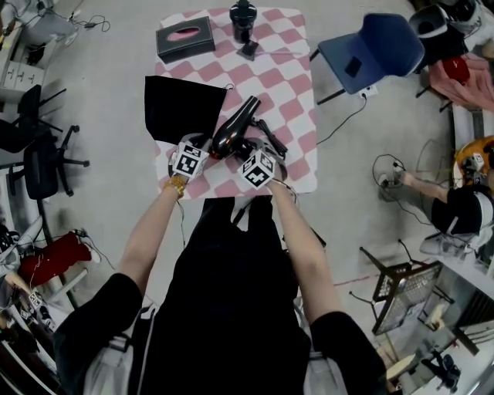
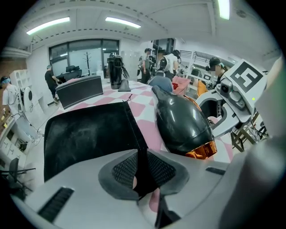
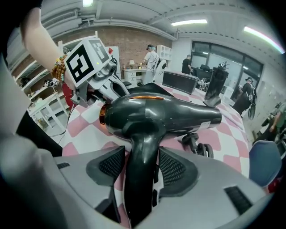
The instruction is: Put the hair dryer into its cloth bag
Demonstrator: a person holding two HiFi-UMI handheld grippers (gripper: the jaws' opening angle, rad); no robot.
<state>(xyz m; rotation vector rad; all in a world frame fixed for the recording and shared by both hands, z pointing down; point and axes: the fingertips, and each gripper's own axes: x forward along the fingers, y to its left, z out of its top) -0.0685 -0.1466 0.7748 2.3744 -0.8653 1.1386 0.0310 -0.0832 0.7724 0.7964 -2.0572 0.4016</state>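
The glossy black hair dryer (image 3: 165, 116) lies on the pink-checked worktop (image 1: 297, 92), nozzle pointing away, its handle between the parted jaws of the right tool (image 3: 142, 165), just right of the flat black cloth bag (image 2: 85, 134), whose near edge the left tool (image 2: 142, 169) pinches.

Table (image 1: 297, 92) w/ pink-white check cloth. Far-left corner: dark tissue box (image 1: 185, 38). Far edge, mid: black bottle (image 1: 242, 19), small dark item (image 1: 248, 51) just beside it. Left edge: black cloth bag (image 1: 181, 108), flat, partly overhanging. Toward near edge, mid: hair dryer (image 1: 235, 127), its cord (image 1: 272, 140) on the right-edge side.
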